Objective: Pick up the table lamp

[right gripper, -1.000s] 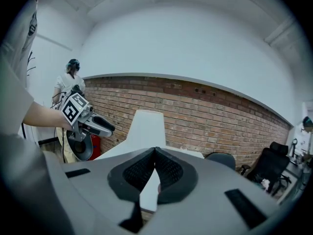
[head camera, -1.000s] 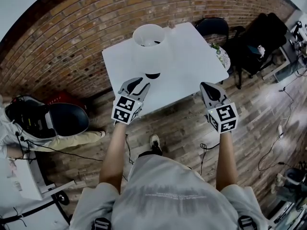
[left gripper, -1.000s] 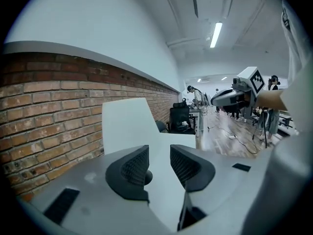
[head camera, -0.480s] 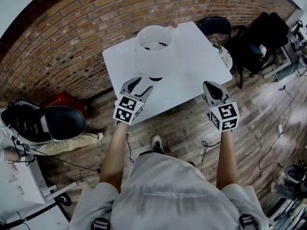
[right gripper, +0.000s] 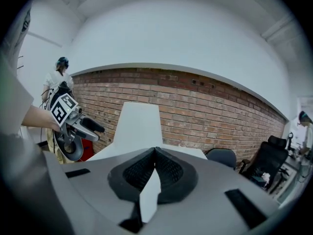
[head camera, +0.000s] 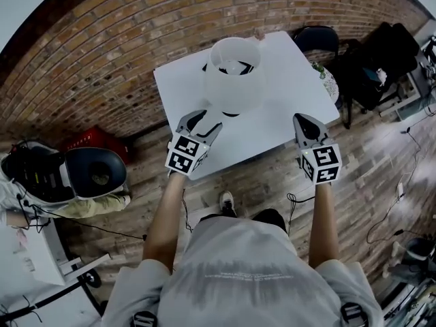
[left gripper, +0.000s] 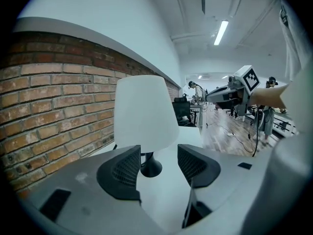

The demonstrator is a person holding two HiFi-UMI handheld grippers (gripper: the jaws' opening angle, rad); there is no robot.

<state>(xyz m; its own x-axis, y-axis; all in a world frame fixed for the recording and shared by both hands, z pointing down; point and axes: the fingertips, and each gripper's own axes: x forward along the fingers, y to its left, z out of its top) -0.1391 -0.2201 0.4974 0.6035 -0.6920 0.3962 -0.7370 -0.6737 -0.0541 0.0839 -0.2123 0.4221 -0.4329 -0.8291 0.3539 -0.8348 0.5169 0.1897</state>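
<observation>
The table lamp has a white shade [head camera: 235, 73] and a black foot [head camera: 230, 113]; it stands upright on the white table [head camera: 286, 73]. My left gripper [head camera: 201, 119] is open at the table's near edge, just short of the foot. In the left gripper view the shade [left gripper: 145, 114] and foot [left gripper: 150, 169] show between the two spread fingers [left gripper: 120, 173], with a gap on each side. My right gripper [head camera: 303, 121] hovers over the table's near right edge, apart from the lamp, with nothing in it. In its own view the right gripper [right gripper: 155, 152] has its pads pressed together, and the shade [right gripper: 139, 124] stands ahead.
A brick wall [head camera: 102, 53] runs behind the table. Black office chairs [head camera: 317, 38] and dark gear [head camera: 381, 53] stand to the right. A seated person [head camera: 75, 182] and a red box [head camera: 95, 142] are at the left. Cables [head camera: 395, 196] lie on the wood floor.
Both grippers have come closer to the table and lamp. The left gripper now has the lamp's foot right in front of its open jaws. Nothing has been gripped.
</observation>
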